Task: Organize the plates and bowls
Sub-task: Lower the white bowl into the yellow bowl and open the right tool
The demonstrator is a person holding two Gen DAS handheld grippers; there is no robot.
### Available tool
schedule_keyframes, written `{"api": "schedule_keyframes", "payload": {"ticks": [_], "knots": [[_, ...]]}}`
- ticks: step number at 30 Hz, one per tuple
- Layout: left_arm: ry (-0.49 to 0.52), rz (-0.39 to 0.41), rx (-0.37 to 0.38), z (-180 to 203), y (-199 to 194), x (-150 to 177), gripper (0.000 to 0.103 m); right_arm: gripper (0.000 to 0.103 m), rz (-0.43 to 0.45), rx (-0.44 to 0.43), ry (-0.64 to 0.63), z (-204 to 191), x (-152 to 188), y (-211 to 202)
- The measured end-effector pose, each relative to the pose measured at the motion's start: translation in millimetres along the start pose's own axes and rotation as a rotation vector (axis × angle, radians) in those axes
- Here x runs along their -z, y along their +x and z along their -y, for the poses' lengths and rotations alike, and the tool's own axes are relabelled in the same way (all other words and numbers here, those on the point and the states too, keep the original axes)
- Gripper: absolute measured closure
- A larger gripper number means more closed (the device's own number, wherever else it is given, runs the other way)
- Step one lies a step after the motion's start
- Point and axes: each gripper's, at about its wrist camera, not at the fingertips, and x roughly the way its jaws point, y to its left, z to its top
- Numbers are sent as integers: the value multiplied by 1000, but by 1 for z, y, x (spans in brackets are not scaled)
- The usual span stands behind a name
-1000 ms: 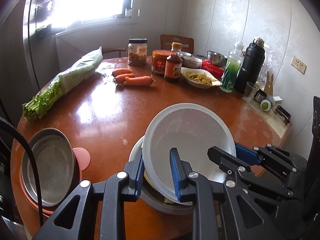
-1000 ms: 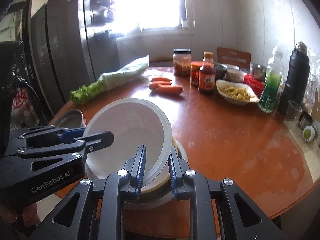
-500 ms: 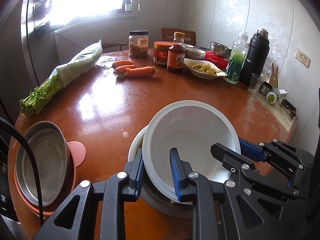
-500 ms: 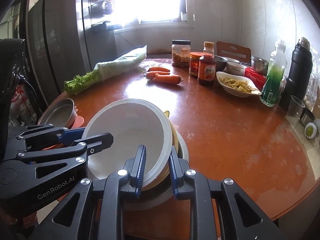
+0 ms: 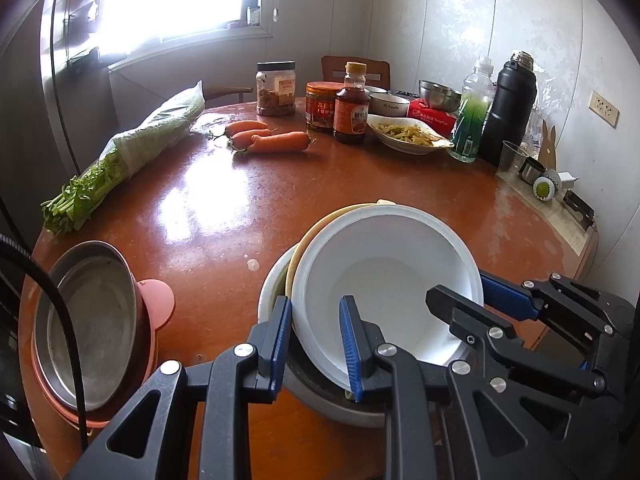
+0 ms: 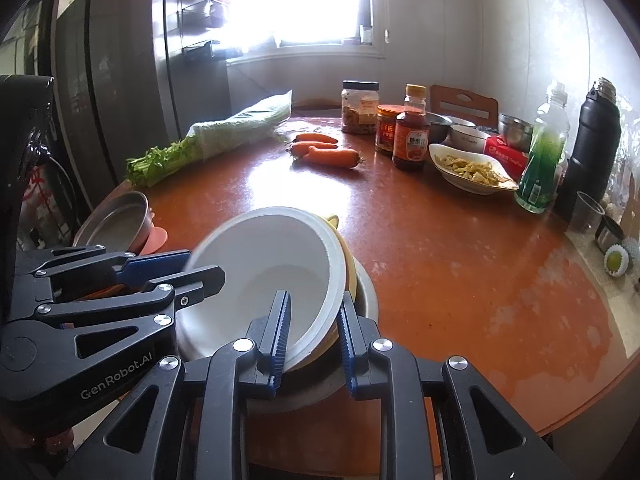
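**White bowl lowered into the stack**

A second earlier the white bowl [image 5: 386, 276] stood tilted up above the stack [image 5: 280, 280]; now it sat nested in the yellow bowl [image 6: 347, 268], lower centre of both views. The left gripper [image 5: 316, 344] was clamped on its near rim, the right gripper [image 6: 312, 340] on the opposite rim, grip barely easing. Judged: release comes next; the steel bowl [image 5: 88, 320] at lower left remained unstacked.
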Motion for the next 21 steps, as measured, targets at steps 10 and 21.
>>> {"api": "schedule_keyframes", "payload": {"ticks": [10, 21], "knots": [[-19, 7, -5, -4, -8, 1, 75, 68, 7, -10, 34, 6, -1, -7], [-58, 39, -11, -14, -26, 1, 48, 52, 40, 8, 64, 12, -1, -30]]}}
